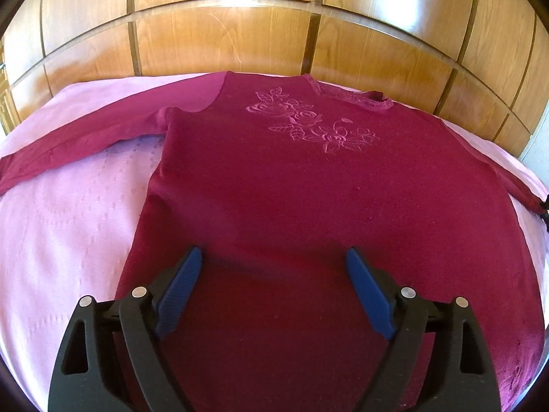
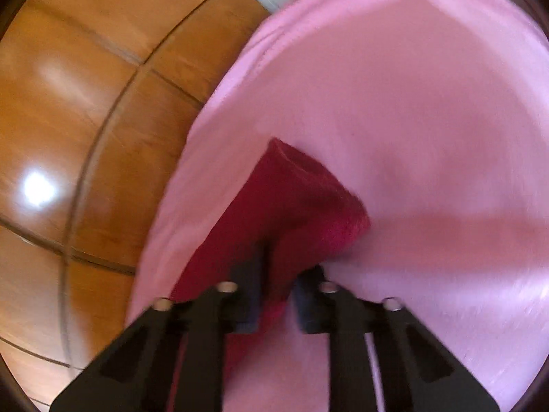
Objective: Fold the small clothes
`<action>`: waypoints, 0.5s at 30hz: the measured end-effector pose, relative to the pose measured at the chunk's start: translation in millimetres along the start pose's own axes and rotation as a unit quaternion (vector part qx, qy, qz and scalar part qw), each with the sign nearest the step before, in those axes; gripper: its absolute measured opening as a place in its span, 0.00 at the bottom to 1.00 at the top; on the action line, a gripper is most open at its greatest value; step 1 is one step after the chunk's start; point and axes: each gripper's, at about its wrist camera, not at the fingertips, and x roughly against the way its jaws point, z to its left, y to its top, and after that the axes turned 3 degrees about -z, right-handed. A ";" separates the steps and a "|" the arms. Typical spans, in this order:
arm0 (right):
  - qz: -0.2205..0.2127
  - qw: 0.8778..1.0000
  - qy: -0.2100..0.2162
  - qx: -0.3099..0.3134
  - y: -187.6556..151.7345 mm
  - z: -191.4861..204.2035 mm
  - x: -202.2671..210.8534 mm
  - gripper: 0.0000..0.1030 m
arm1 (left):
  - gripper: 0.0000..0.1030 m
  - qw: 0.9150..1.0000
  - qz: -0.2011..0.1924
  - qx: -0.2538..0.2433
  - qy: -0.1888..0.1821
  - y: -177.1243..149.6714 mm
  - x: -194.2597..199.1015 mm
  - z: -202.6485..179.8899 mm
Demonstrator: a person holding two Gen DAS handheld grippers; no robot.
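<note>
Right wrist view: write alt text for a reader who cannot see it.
The right gripper is shut on the cuff end of a dark red sleeve, which lies on a pink bedspread. Glossy wooden panelling fills the left side, and the picture is blurred.

Left tool [image 1: 272, 257]: angled downward, jaws spread wide, blue pads [image 1: 178, 292] well apart, nothing between them. It hangs just over the lower body of the dark red top [image 1: 308, 189]; contact cannot be told. Black linkage arms frame both sides.

Right tool [image 2: 276, 274]: also angled downward, view blurred. Jaws drawn close together, pinching the sleeve end [image 2: 295, 199] of the top between the dark pads [image 2: 248, 295]. Cloth bunches at the grip.
</note>
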 end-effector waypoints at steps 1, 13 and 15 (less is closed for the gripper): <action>-0.003 1.000 0.001 0.014 -2.5 5.6 5.3 0.08 | 0.85 1.000 0.000 0.000 -0.002 -0.1 -0.2 0.0; 0.030 0.968 0.097 0.229 -87.9 145.6 14.0 0.07 | 0.95 1.000 0.005 0.000 -0.024 0.0 -2.7 -0.5; 0.056 0.953 0.112 0.274 -126.3 176.9 7.5 0.07 | 0.96 1.000 0.007 -0.002 -0.026 0.2 -3.1 -1.5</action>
